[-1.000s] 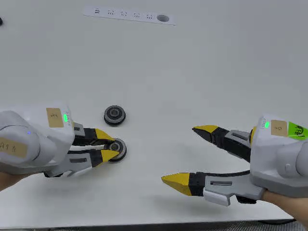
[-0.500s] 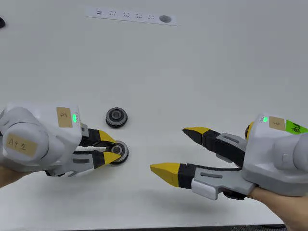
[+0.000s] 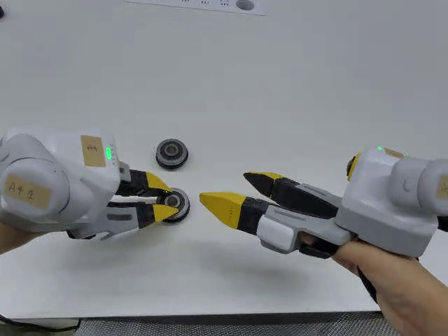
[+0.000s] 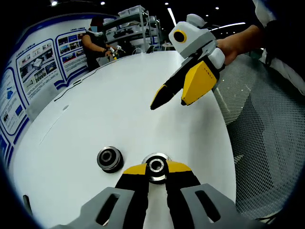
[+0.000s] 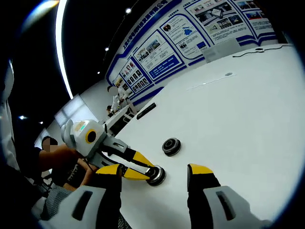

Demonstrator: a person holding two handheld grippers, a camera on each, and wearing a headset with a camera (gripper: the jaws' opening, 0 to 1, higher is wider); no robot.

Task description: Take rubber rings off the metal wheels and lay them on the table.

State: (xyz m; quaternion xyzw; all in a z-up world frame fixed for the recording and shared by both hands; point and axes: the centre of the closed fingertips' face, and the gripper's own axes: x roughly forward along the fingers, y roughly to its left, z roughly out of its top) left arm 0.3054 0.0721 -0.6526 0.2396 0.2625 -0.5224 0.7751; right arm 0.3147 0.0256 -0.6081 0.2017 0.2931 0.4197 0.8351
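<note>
The near wheel [image 3: 173, 204] lies flat on the white bench [image 3: 315, 91], left of the middle and towards the near edge, its metal hub facing up and a black rubber ring [image 3: 183, 206] around its rim. The left gripper [image 3: 166, 199] reaches in from the left, and its jaws are drawn narrow on this wheel, one yellow tip on the far side of the rim and one on the near side. In the left gripper view the two tips press against the wheel's lower edge. The far wheel [image 3: 171, 153] lies just beyond it, apart from it and from both grippers, also flat and with its own dark ring on. The right gripper [image 3: 224, 187] comes in low from the right, held by a hand [image 3: 392, 280], with its jaws spread wide and nothing between them. Its nearer yellow tip points at the near wheel and stops just short of it, and the other tip sits farther back and to the right. The right gripper view shows both wheels ahead between its open jaws, with the left gripper clamped on the nearer one. A white power strip [image 3: 210, 3] lies along the far edge of the bench. Blue and white posters [image 5: 157, 47] line the wall beyond.
</note>
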